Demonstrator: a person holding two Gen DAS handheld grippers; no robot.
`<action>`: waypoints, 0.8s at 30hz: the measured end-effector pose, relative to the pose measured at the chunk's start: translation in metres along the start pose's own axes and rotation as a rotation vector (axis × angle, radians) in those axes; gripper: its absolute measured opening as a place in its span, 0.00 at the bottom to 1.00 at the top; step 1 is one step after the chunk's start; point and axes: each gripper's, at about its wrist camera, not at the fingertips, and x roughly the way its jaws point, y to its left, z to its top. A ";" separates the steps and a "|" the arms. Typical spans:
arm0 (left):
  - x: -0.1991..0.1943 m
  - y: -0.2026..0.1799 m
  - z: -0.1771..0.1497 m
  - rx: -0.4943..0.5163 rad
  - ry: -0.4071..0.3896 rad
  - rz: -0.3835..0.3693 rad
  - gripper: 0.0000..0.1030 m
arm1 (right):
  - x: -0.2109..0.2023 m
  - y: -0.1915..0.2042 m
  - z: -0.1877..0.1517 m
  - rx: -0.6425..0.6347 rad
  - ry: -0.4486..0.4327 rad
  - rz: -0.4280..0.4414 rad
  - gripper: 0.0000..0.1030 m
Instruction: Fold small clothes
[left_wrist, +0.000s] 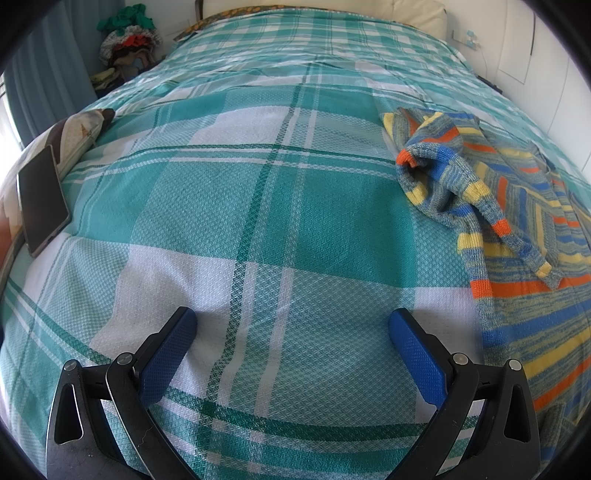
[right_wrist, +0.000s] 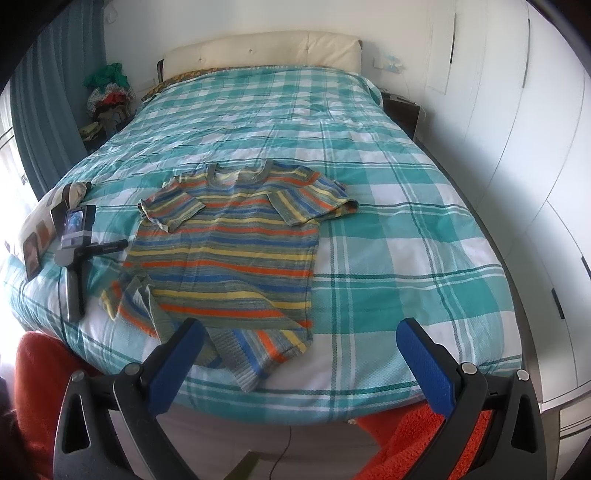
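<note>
From the left wrist, a bed covered in a teal-and-white checked woven bedspread (left_wrist: 258, 192) fills the view, with a blue curtain (left_wrist: 48, 74) far left and a heap of clothes (left_wrist: 125, 40) beside it. A dark flat phone (left_wrist: 42, 199) rests on a pillow at the left edge. The left tongs (left_wrist: 291, 328) stand wide apart, holding nothing, just above the bedspread. The multicoloured striped knitted short-sleeved sweater (left_wrist: 517, 229) lies to the right, one sleeve bunched.

From the right wrist, white wardrobe doors (right_wrist: 517, 147) line the right wall, and a cream headboard (right_wrist: 262, 51) stands far. The sweater (right_wrist: 229, 251) lies flat left of centre, its long axis running near to far, collar far, hem near. The right tongs (right_wrist: 299, 339) gape wide, empty, near the hem.
</note>
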 end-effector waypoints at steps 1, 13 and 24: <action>0.000 0.000 0.000 0.000 0.000 0.000 1.00 | 0.000 0.000 0.000 0.001 0.001 0.001 1.00; 0.000 0.000 0.000 0.000 0.001 0.000 1.00 | 0.016 -0.017 -0.008 -0.027 0.034 -0.060 1.00; 0.005 0.001 0.006 0.002 0.008 0.005 1.00 | 0.057 -0.038 -0.047 0.089 0.223 0.147 1.00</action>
